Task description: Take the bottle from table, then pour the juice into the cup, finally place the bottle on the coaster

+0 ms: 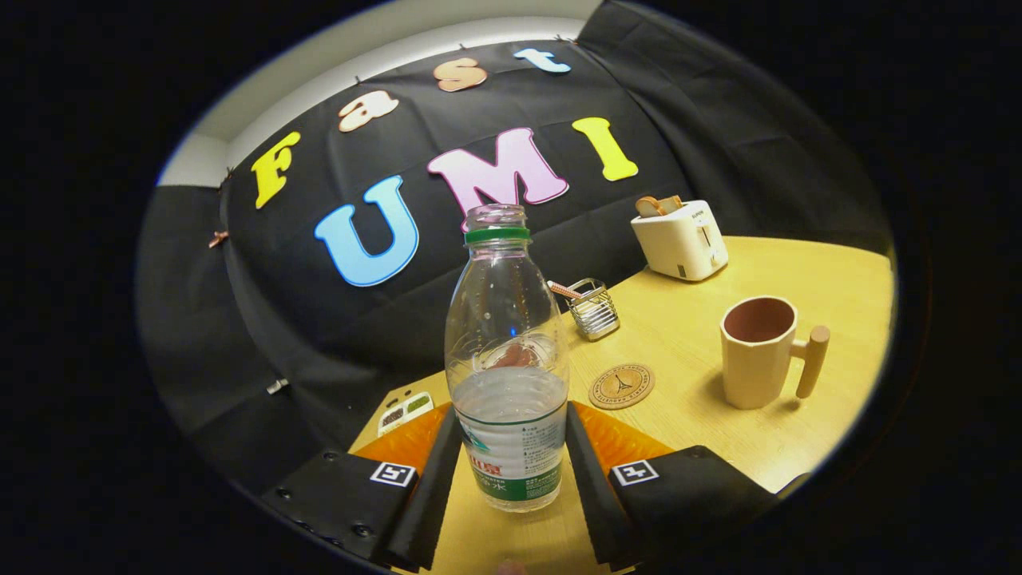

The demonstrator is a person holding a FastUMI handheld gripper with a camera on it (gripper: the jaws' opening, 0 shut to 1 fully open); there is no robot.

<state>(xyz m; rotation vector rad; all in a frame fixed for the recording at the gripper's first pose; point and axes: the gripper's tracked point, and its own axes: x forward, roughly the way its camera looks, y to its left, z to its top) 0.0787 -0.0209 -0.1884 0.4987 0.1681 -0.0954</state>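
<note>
Bottle (506,375): clear plastic, green neck ring, cap off, approx half full of clear liquid, green/white label low down. Sits upright between the gripper (511,463) fingers, one finger (435,471) on each side at label height. Both look pressed to the bottle wall, so I read the gripper as clenched on it, tho the fisheye warps the contact line and a hair of gap can't be ruled out. Base looks to be on or barely off the yellow wooden table (695,351); can't tell which.

Beige faceted cup w/ wooden peg handle (758,351) stands ahead and to the right, mouth up, inside looks empty. Round cork coaster w/ dark print (621,386) lies flat between bottle and cup, nearer the bottle, apart from both. White toaster (680,238) and small wire rack (595,307) further back, out of the path.

Step in hand, by my read: secure grasp, lift. To do it well: keep squeeze firm but not crushing, thin plastic plus open neck means liquid can jump out. Lift straight, keep bottle vertical, carry right over the coaster w/o clipping it, tilt slowly only once the neck is above the cup mouth.
</note>
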